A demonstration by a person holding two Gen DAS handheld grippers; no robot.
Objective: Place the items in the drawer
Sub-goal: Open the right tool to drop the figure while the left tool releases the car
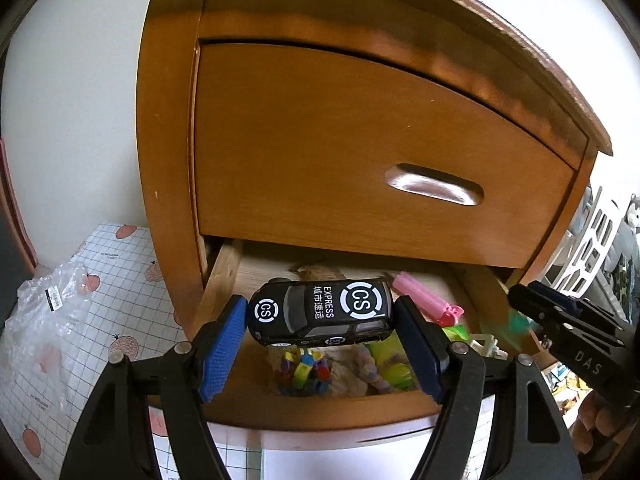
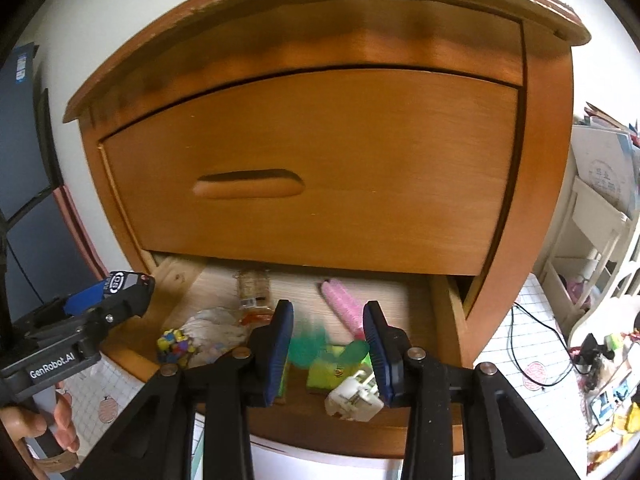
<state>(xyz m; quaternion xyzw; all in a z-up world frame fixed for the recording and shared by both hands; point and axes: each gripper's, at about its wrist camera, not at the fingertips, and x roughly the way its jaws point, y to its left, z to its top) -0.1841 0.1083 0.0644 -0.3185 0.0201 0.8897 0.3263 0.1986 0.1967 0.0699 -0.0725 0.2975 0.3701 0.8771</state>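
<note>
The wooden nightstand's lower drawer (image 1: 320,408) (image 2: 360,432) stands pulled open. My left gripper (image 1: 320,304) (image 2: 120,292) is shut on a black toy car (image 1: 320,312) (image 2: 120,280) marked "CS EXPRESS", held sideways above the drawer's left half. My right gripper (image 2: 327,310) (image 1: 532,296) hangs open over the right half. A blurred green item (image 2: 308,344) (image 1: 512,326) sits loose between and below its fingers. In the drawer lie a pink item (image 2: 344,304) (image 1: 420,300), a white plug (image 2: 354,396), colourful beads (image 2: 174,344) (image 1: 304,372) and a yellow-green box (image 2: 328,372).
The upper drawer (image 1: 360,152) (image 2: 312,184) is closed just above the opening. A clear plastic bag (image 1: 44,320) lies on the checked mat at left. A white shelf (image 2: 592,240), a black cable (image 2: 532,320) and clutter stand at right. A hand (image 2: 64,420) holds each gripper.
</note>
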